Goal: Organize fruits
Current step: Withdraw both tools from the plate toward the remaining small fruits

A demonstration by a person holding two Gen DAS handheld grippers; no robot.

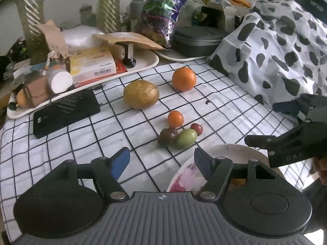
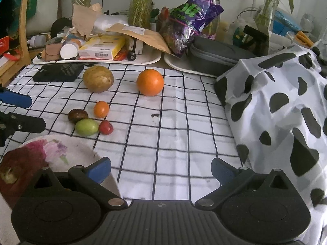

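- Checked cloth (image 2: pixel 173 134) covered the table, with six loose fruits lying left of centre in the right wrist view.
- Large orange (image 2: pixel 150 82) and brown-green melon-like fruit (image 2: pixel 98 78) sat well apart, upper middle.
- Small orange (image 2: pixel 101 109), dark brown fruit (image 2: pixel 77 115), green fruit (image 2: pixel 86 127) and red fruit (image 2: pixel 106 127) were clustered, nearly touching.
- Flowered bowl (image 2: pixel 67 151) stood lower left, a red apple (image 2: pixel 18 169) already inside.
- Left gripper (image 1: pixel 161 161): jaws apart, empty, aimed at the cluster.
- Right gripper (image 2: pixel 160 170): jaws apart, empty.
- Advice: take an outer fruit first, close gently, and avoid scattering its neighbours.
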